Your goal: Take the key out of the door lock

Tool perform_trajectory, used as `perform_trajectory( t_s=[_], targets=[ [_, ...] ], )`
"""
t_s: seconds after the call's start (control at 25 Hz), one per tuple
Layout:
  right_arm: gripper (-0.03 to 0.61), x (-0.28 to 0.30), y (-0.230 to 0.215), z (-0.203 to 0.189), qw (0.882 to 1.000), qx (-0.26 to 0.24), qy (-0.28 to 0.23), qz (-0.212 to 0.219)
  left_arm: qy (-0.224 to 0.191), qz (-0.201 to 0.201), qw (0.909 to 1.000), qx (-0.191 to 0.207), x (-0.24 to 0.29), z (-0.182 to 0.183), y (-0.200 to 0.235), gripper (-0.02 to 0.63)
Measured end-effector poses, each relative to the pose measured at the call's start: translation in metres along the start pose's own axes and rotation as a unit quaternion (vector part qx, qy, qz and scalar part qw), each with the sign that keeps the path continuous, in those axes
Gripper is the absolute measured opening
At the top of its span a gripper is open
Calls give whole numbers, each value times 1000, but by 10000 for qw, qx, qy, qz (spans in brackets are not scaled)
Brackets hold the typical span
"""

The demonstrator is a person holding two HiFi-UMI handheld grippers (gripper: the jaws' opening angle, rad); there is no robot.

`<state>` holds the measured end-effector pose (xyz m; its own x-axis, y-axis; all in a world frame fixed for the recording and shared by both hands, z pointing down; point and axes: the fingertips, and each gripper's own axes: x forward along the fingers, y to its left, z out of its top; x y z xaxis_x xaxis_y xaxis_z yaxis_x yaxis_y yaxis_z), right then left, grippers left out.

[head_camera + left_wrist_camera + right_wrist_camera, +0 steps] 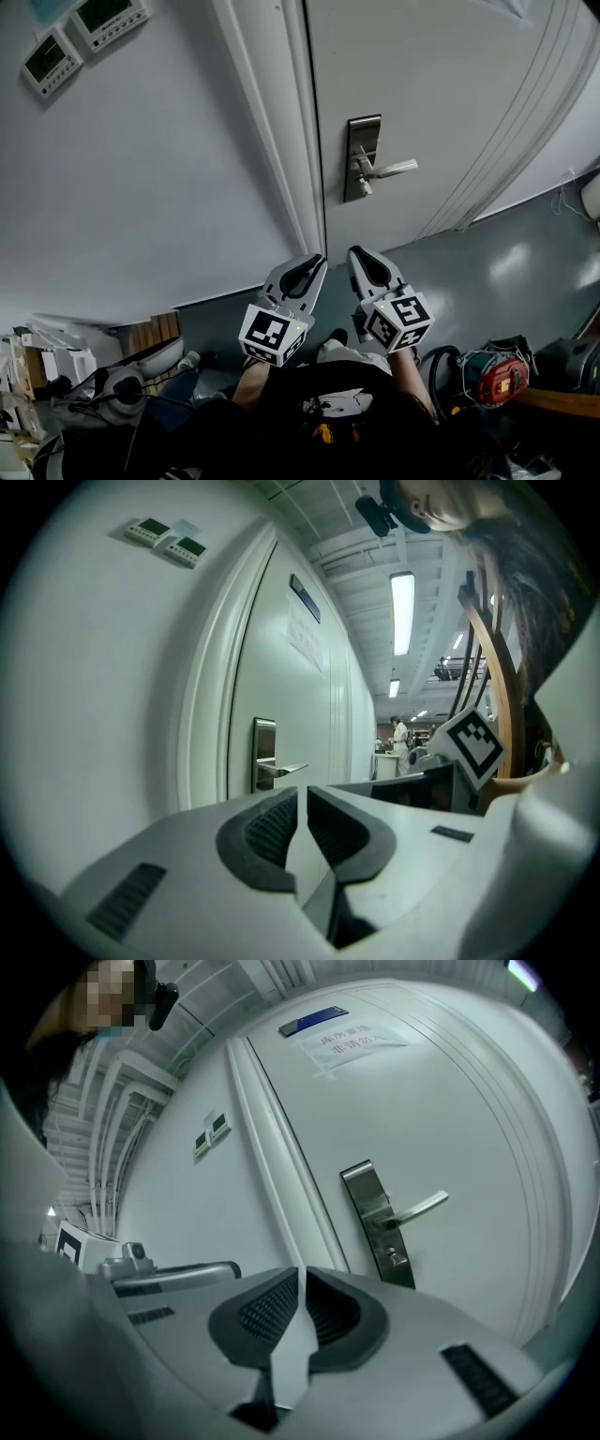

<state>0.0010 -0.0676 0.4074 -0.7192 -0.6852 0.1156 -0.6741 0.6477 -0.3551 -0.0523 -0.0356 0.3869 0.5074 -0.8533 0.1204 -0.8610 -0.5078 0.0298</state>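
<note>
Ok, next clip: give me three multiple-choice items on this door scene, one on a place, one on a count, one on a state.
1. Where on the steel lock plate is the small metal key, relative to the silver lever handle?
A) above it
B) below it
C) hanging from its tip

2. How many white wall control panels hang left of the white door?
A) one
B) two
C) four

3. How do the left gripper and right gripper stand?
A) both shut, empty
B) right shut on the key
C) both wide open

Answers: 1 B, the key pokes out under the lever. 2 B, a pair is mounted side by side. 3 A, each pair of jaws meets with nothing between, short of the door.
</note>
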Motion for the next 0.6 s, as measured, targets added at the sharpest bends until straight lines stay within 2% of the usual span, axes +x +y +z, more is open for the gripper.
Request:
perform_trajectory(
  t_s=[0.32,0.6],
  targets=[
    [11,15,-30,7,9997,209,-105,-113,140,-182,9996,150,31,-1,2,37],
    [11,20,-44,4,9992,369,-73,-161,267,-265,9992,129,45,-9,-1,37]
  ],
)
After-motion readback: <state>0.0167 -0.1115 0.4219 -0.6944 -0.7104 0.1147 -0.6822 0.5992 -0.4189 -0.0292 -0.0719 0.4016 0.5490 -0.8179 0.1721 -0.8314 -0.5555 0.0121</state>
